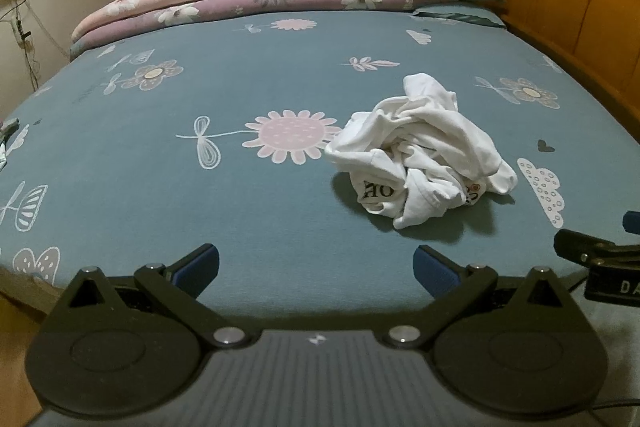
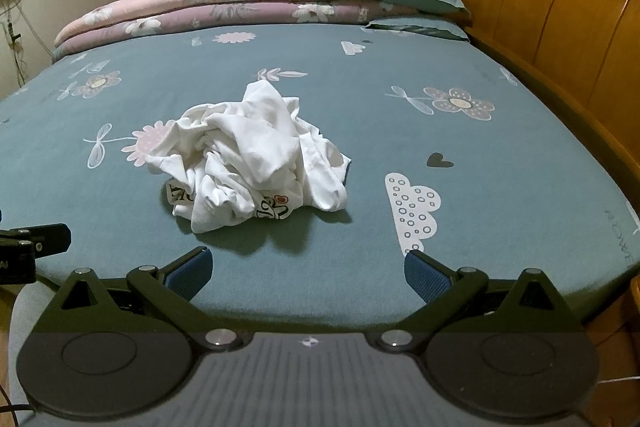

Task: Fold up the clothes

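White shirt [image 2: 252, 163] crumpled on bed [image 2: 500, 155], L gripper [image 1: 316, 271] & R gripper [image 2: 306, 273] — both spread wide, empty

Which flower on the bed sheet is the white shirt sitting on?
The big pink flower printed mid-sheet. The crumpled white shirt covers part of its petals. The two grey flowers, one by the headboard and one far left, lie uncovered.
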`<move>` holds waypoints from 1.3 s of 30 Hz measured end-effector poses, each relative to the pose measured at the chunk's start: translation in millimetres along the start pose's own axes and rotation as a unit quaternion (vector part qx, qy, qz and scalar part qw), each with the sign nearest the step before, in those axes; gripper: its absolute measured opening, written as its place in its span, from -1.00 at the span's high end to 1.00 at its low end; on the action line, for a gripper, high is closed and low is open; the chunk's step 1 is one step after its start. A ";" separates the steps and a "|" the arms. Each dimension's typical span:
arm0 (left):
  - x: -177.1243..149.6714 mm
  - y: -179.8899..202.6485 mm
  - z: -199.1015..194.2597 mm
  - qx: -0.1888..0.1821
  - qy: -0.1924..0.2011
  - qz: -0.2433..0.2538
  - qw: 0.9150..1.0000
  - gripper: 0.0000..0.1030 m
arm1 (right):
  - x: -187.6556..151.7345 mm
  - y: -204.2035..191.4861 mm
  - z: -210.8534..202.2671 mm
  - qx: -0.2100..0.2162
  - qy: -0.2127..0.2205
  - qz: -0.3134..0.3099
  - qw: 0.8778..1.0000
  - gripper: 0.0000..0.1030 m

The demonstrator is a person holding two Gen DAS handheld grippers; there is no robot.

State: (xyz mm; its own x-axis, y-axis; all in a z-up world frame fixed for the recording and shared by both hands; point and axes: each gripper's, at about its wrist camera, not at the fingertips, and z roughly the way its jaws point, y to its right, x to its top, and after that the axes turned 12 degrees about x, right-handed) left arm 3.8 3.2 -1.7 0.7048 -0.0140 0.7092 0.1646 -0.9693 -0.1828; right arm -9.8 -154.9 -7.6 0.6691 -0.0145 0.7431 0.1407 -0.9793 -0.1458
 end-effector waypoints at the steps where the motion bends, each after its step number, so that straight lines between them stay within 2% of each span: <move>1: -0.1 -0.7 0.3 0.000 -0.001 -0.001 1.000 -0.99 | 0.1 -0.2 -0.1 0.000 0.001 -0.001 1.000 -1.00; 39: 2.6 -1.2 3.0 -0.004 0.015 -0.002 1.000 -0.99 | 1.9 -1.7 -0.6 -0.009 0.013 0.004 1.000 -1.00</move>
State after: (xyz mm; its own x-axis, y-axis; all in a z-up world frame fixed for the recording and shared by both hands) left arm 7.5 5.0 -1.6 0.6835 -0.0171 0.7297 0.1612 -0.9715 -0.1738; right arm -9.2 -153.4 -5.6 0.6503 -0.0281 0.7592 0.1213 -0.9827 -0.1403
